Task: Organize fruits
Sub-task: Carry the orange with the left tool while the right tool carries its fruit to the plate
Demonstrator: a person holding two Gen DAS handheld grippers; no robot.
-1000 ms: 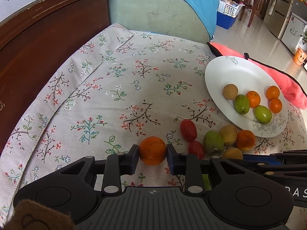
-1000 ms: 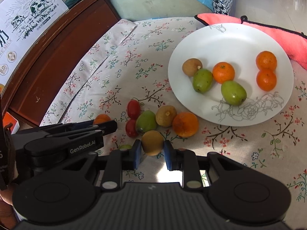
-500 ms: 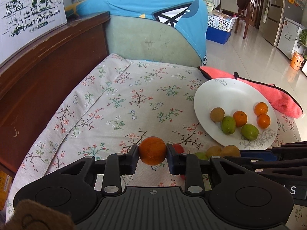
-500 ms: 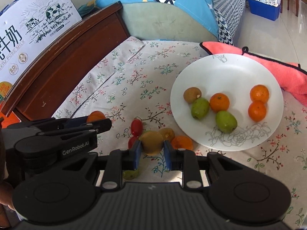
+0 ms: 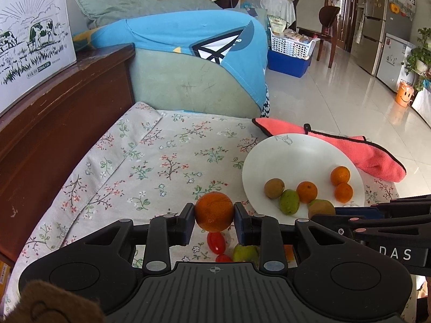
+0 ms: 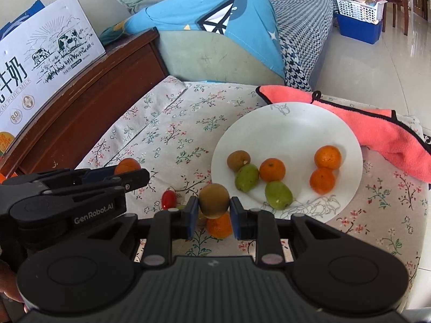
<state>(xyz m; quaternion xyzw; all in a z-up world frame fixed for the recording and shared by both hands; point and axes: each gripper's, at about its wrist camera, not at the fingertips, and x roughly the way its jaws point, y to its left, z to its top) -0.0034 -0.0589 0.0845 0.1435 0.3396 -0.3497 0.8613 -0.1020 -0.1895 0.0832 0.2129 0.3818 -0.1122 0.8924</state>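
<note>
Aloft, round orange (image 5: 214,211), left claw (image 5: 214,222) clamped

Green fruit (image 5: 245,253) behind left claw (image 5: 214,212)

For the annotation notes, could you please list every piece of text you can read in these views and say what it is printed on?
"GenRobot.AI": on the left hand-held gripper, seen from the right wrist.
"DAS": on the right hand-held gripper, cut off at the frame edge.
"PURE MILK": on the milk carton box, beside large Chinese characters that are partly cut off.
"8.0": in a round badge on the same box.
The box's smaller print is too small to read.
</note>
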